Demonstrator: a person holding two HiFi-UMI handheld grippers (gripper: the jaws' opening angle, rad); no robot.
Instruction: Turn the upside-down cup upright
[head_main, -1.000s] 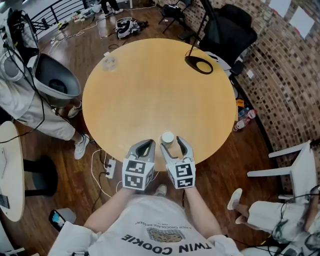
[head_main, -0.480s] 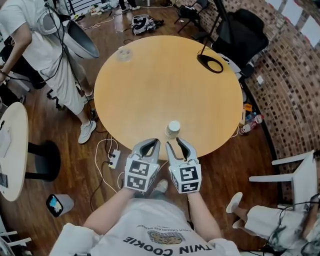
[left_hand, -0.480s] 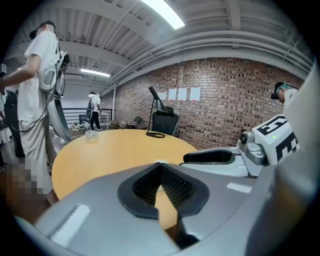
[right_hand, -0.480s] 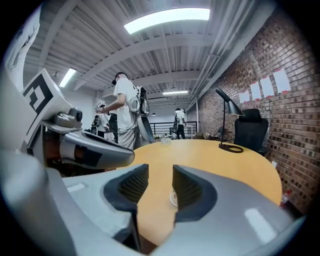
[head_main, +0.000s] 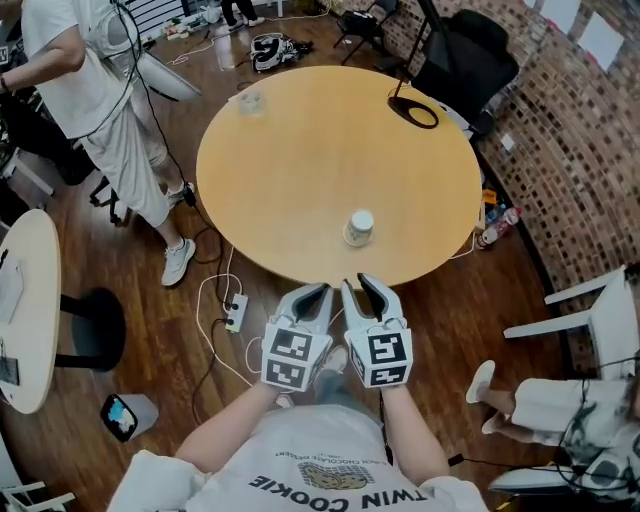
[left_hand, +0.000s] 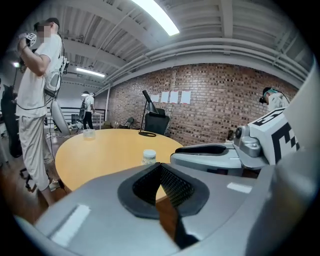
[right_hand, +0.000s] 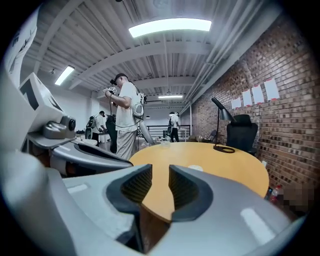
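Note:
A small cup (head_main: 359, 227) with a white top end stands alone on the round wooden table (head_main: 300, 160), near its front edge. It also shows in the left gripper view as the cup (left_hand: 147, 157). Both grippers hang side by side over the floor, short of the table edge and apart from the cup. My left gripper (head_main: 318, 292) (left_hand: 160, 167) is shut with nothing in it. My right gripper (head_main: 362, 286) (right_hand: 160, 172) has a narrow gap between its pads; its jaws are closing, with nothing between them.
A black desk lamp (head_main: 413, 110) and a clear container (head_main: 250, 101) sit at the table's far side. A person (head_main: 90, 90) stands to the left. A power strip (head_main: 236, 312) with cables lies below the table edge. White chair (head_main: 600, 320) to the right, brick wall behind.
Both grippers drew back from the table toward me, leaving the cup standing there. The right jaws, wide around the cup before, have narrowed. The person at left moved nearer the table.

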